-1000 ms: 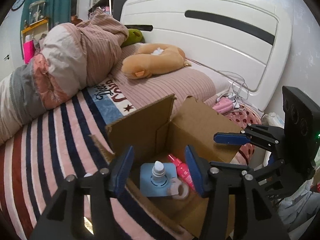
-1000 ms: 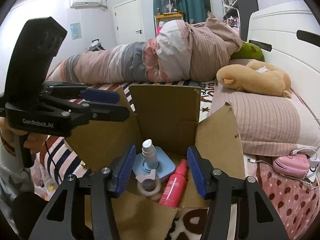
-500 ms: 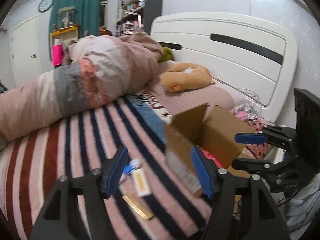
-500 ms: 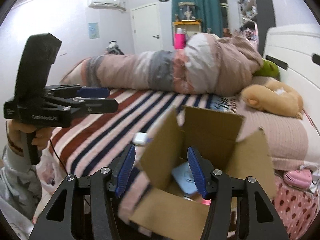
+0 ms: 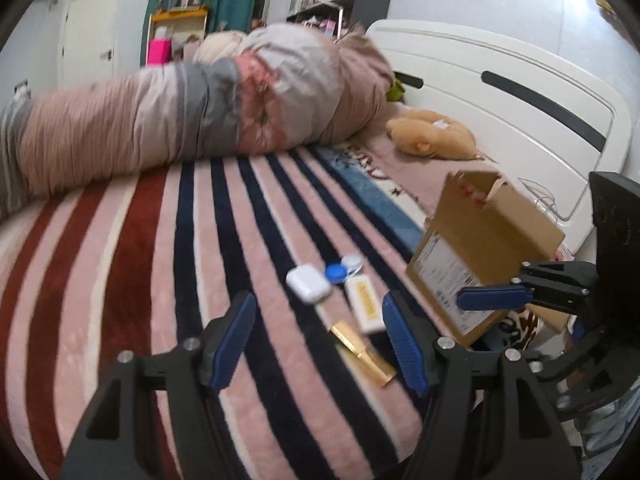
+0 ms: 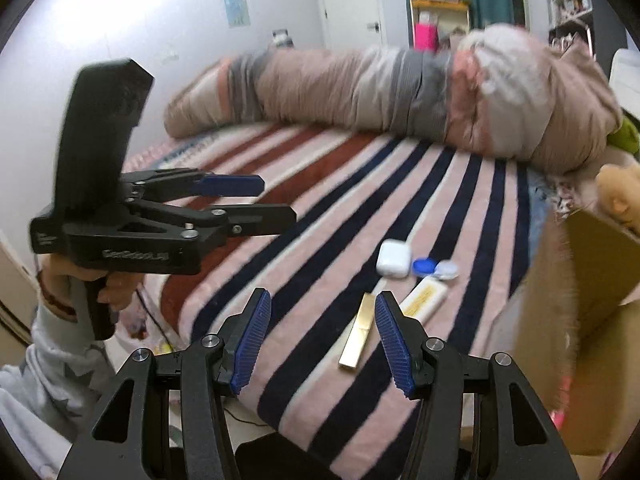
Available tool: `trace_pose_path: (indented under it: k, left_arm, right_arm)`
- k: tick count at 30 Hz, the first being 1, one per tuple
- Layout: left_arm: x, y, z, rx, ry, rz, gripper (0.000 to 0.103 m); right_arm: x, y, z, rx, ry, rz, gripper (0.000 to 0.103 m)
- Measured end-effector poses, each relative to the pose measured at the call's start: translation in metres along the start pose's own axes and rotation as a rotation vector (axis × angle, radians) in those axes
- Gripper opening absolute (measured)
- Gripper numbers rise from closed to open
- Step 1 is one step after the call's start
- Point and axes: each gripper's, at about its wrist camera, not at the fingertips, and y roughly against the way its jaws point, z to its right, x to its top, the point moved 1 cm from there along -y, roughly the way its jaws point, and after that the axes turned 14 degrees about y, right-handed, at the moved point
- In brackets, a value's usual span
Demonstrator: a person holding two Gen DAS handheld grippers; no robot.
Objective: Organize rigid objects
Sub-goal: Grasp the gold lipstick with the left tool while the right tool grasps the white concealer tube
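Observation:
Several small items lie on the striped blanket: a white earbud case (image 5: 308,282) (image 6: 394,259), a blue and white contact lens case (image 5: 342,269) (image 6: 434,267), a white tube with yellow print (image 5: 365,308) (image 6: 424,300) and a gold bar (image 5: 362,353) (image 6: 357,336). A cardboard box (image 5: 480,248) (image 6: 592,320) stands to their right. My left gripper (image 5: 318,338) is open and empty just before the items. My right gripper (image 6: 320,338) is open and empty, with the gold bar beside its right finger.
A rolled quilt (image 5: 192,116) lies across the far side of the bed. A tan plush toy (image 5: 432,136) rests by the white headboard (image 5: 500,92). The bed's edge runs under my grippers. Each gripper shows in the other's view: the left one (image 6: 240,204), the right one (image 5: 492,298).
Both grippers have swung left, away from the open box and toward the items on the blanket. The box has moved to the right edge of both views. Both stay open.

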Motion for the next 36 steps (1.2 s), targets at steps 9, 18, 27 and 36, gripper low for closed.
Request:
trace_pose_path:
  k: [9,18,27,36]
  left_arm:
    - [-0.048,-0.07,-0.031,-0.141,0.078,-0.155,0.06]
    - [-0.068,-0.121,-0.004,-0.326,0.07,-0.246,0.045]
    - [-0.068,-0.13,0.014,-0.197,0.035,-0.213,0.036]
    - [-0.062,-0.105,-0.012,-0.138,0.033,-0.212,0.016]
  right_arm:
    - [-0.026,-0.096,0.045,-0.234,-0.117,-0.184,0.05]
    - [-0.043,-0.138,0.084,-0.199,-0.24,-0.222,0.051]
    - [-0.04,-0.137,0.082,-0.228,-0.202,-0.236,0.048]
    - [-0.041,-0.131,0.079,-0.179,-0.196,-0.25,0.033]
